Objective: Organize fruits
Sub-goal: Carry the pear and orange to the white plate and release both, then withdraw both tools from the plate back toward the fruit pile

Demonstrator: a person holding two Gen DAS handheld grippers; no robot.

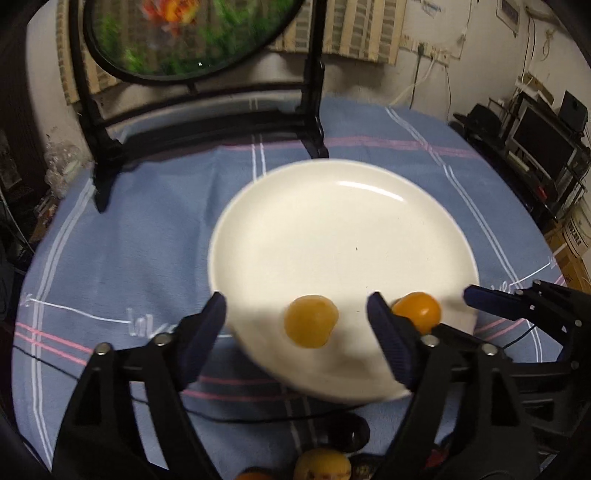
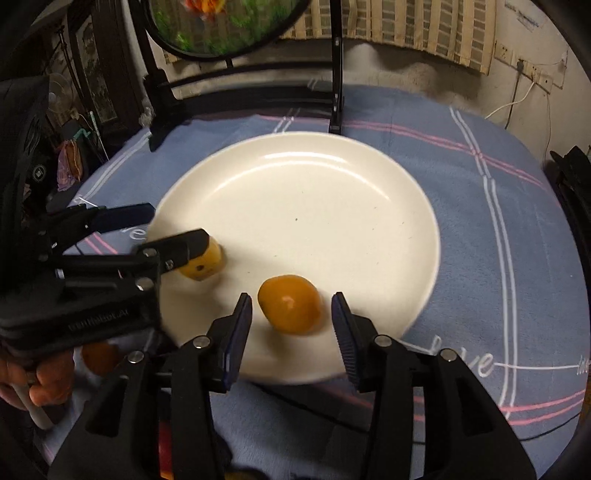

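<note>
Cluttered home: clothed table (image 1: 147, 240), curtains (image 1: 351, 33).

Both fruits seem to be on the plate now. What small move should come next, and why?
Probably draw both back from the plate. The left hand-held gripper stands open around one orange fruit, and the right hand-held gripper stands open around the other fruit. Neither fruit is pressed, and more fruit waits near the bottom edge.

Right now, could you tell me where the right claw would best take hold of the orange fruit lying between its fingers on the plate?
Grip the orange fruit across its rounded middle, coming down from the near edge of the white plate. It lies free, slightly oval, and the right claw already stands open on both sides of it, so closing there should centre it.
</note>
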